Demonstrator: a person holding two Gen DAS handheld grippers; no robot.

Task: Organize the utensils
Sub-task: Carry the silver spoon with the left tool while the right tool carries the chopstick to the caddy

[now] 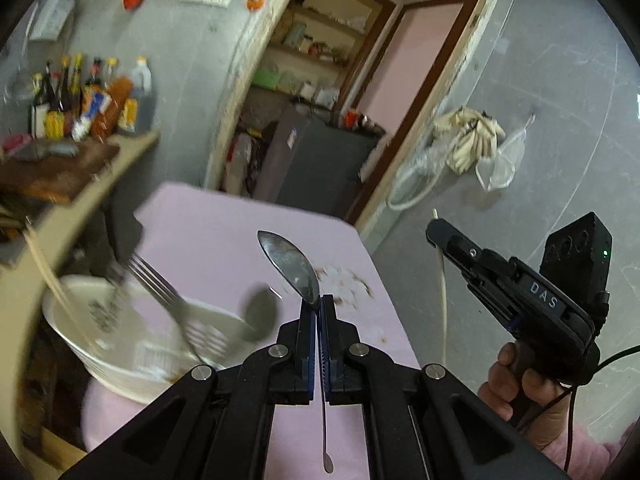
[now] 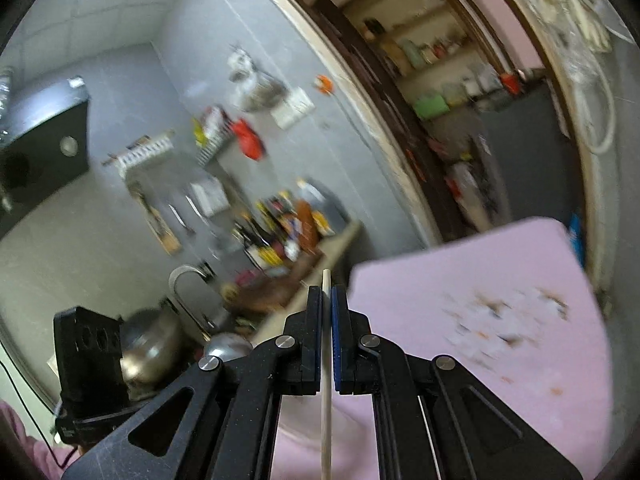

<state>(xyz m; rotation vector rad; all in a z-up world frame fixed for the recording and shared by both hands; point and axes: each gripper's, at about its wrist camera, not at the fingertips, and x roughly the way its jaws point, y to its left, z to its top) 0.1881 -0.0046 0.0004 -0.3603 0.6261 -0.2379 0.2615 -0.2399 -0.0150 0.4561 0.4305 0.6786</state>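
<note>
Left gripper (image 1: pixel 319 304) jaws pinched tight on a metal spoon (image 1: pixel 291 265) above the pink desk (image 1: pixel 208 228), right gripper (image 2: pixel 327 294) jaws squeezing a pale chopstick (image 2: pixel 326 400), white bowl (image 1: pixel 116 364) nearby holding a fork (image 1: pixel 160 284).

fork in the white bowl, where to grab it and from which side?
Judging from the blurred left wrist view: take the silver metal fork on its bare neck just below the tines, coming from above. It leans in the white round bowl with tines up and clear of the rim, while its lower handle is buried among a white slotted utensil and a dark spoon.
</note>
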